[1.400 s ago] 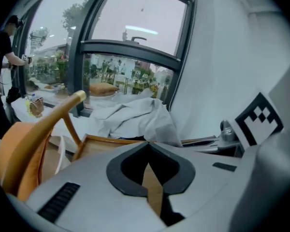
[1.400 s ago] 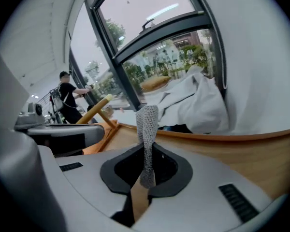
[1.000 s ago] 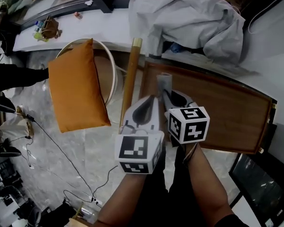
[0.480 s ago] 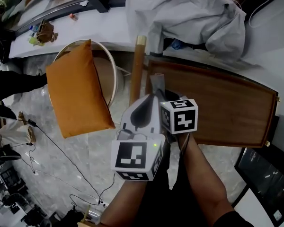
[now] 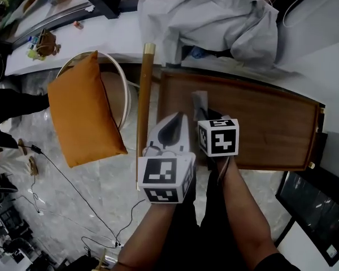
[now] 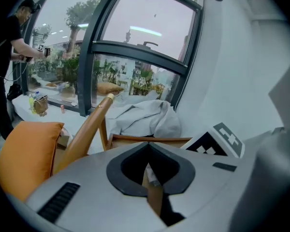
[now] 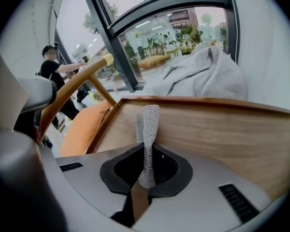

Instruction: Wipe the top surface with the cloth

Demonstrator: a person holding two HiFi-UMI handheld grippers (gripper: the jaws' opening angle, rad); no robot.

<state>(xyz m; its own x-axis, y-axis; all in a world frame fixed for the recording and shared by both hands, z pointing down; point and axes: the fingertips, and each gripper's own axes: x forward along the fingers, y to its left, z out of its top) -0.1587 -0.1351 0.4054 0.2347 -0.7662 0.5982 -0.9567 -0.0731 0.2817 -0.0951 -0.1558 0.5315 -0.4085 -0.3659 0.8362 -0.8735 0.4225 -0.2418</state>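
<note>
The fingers of the right gripper (image 7: 144, 180) are pinching shut on the lower end of the cloth (image 7: 148, 129), a narrow grey knitted strip that is standing up out of them and leaning forward over the wooden bench (image 5: 271, 129). In the head view its free end is lying on or just above the wood near the bench's left end. The fingers of the left gripper (image 6: 150, 178) are drawn together with nothing clearly between them; it is hanging just beside the right one, short of the bench's near edge.

The grip is taking only a thin bunched edge, so a hard drag could probably pull the strip free, or let the gripper's nose scrape the wood instead. The two grippers are sitting so close that a sweep to the left would likely knock them together.

The bench top is looking bare and framed by a raised rim. A wooden chair rail (image 5: 143, 100) and an orange cushion (image 5: 82, 112) are standing to its left, a grey fabric heap (image 5: 214, 16) is lying beyond on a white ledge (image 5: 118, 38), and big windows (image 6: 135, 42) are closing the room.
</note>
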